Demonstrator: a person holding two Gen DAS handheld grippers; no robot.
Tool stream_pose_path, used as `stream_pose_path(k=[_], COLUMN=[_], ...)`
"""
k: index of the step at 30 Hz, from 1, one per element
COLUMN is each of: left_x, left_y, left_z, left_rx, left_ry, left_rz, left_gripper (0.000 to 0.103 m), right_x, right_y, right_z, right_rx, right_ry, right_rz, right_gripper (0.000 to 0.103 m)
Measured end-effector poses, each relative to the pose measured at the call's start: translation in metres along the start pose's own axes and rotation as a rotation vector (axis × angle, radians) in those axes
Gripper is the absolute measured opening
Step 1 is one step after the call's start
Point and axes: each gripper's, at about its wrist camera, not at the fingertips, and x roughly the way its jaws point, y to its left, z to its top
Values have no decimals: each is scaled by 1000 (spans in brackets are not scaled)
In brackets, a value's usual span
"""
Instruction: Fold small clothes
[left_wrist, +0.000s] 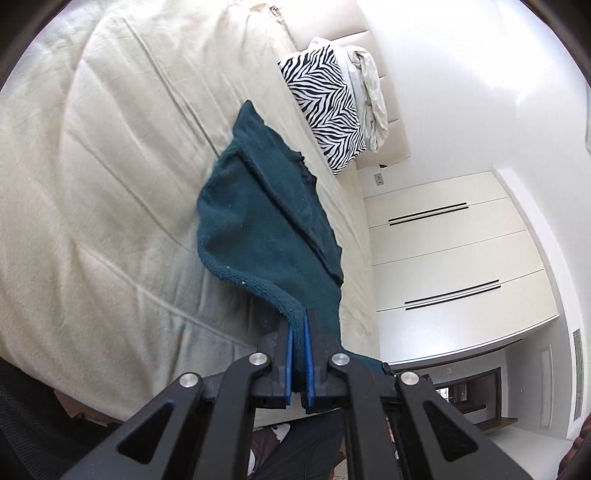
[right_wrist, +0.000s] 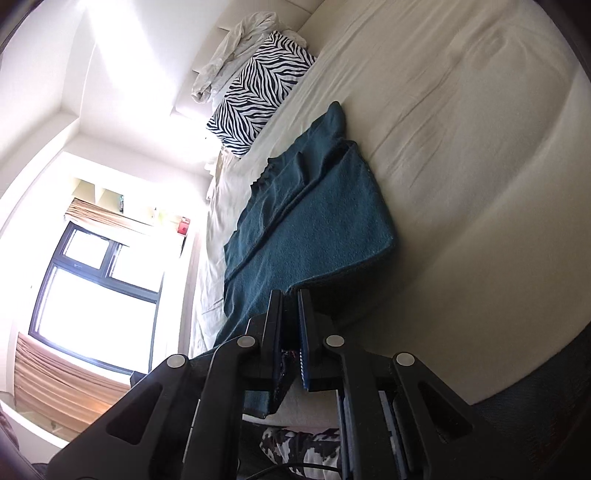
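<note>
Bed (left_wrist: 92, 166); teal cloth (left_wrist: 266, 221) between tongs (left_wrist: 300, 325)

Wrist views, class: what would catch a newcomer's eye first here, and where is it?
The dark teal cloth stands out, spread on the cream bed and pinched at its near edge by both the left gripper and right gripper. Behind it, a zebra-striped pillow lies against the headboard.

My left gripper's (left_wrist: 300, 325) pads hid the teal cloth's (left_wrist: 266, 221) pinched hem. My right gripper (right_wrist: 290, 306) covered its near corner, and the bed's (right_wrist: 461, 147) foot edge was cut off.
</note>
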Motion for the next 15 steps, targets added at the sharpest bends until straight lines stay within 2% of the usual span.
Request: stream_pose_path(k=[8, 15], left_x=[13, 44], left_y=[-19, -28], left_z=[47, 105], left_rx=[-37, -36], left_ry=[-68, -96], left_rz=[-102, -102], left_gripper=[7, 7], right_x=[19, 55], right_y=[27, 28], right_z=[60, 132], right_rx=[-9, 38], right_ry=[-89, -160], right_rz=[63, 86], right_gripper=[7, 6])
